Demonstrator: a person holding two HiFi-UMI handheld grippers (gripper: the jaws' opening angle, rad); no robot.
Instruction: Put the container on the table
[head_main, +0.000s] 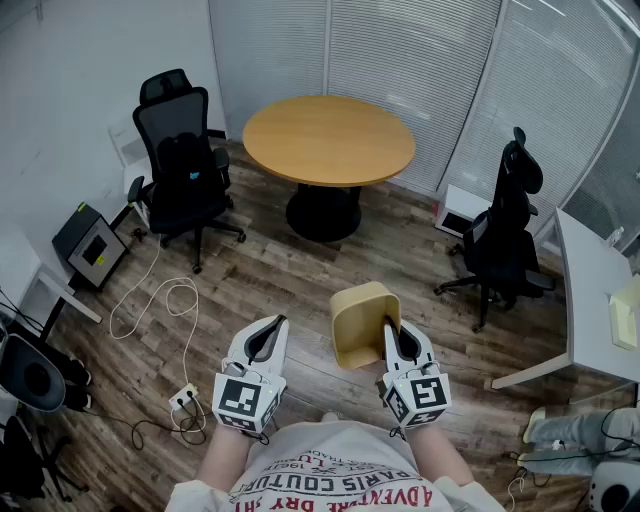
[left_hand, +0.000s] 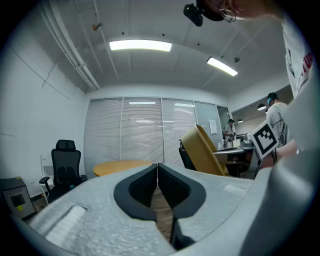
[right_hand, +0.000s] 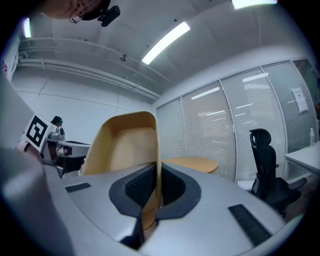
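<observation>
- The right tool (right_hand: 156, 192) is pinching one side wall of the container (head_main: 360, 318). The thin wall stands edge-on between its two pads.
- The left tool (left_hand: 158, 172) is pressed together with nothing in it. It hangs beside the container without touching it.
- The container is held in the air above the wooden floor (head_main: 250, 280), just in front of the person. It is well apart from the round counter (head_main: 328, 140), whose top is bare.
- It hangs tilted, with its open side turned back towards the person rather than straight up.
- It looks light: the walls are thin and nothing is inside.
- The wall keeps its shape under the pinch, so it is probably stiff moulded plastic and not fragile.
- The surface looks smooth, so it could slip or swing when held by one wall alone.
- The best hold is probably deep on a side wall below the rim, as it is now. The free left tool could steady the opposite wall when the container is turned upright and set down.
- It is a plain tan-yellow tub, open at one end, with rounded corners and walls that seem to taper a little towards the base. The finish is matte and there are no visible markings.
</observation>
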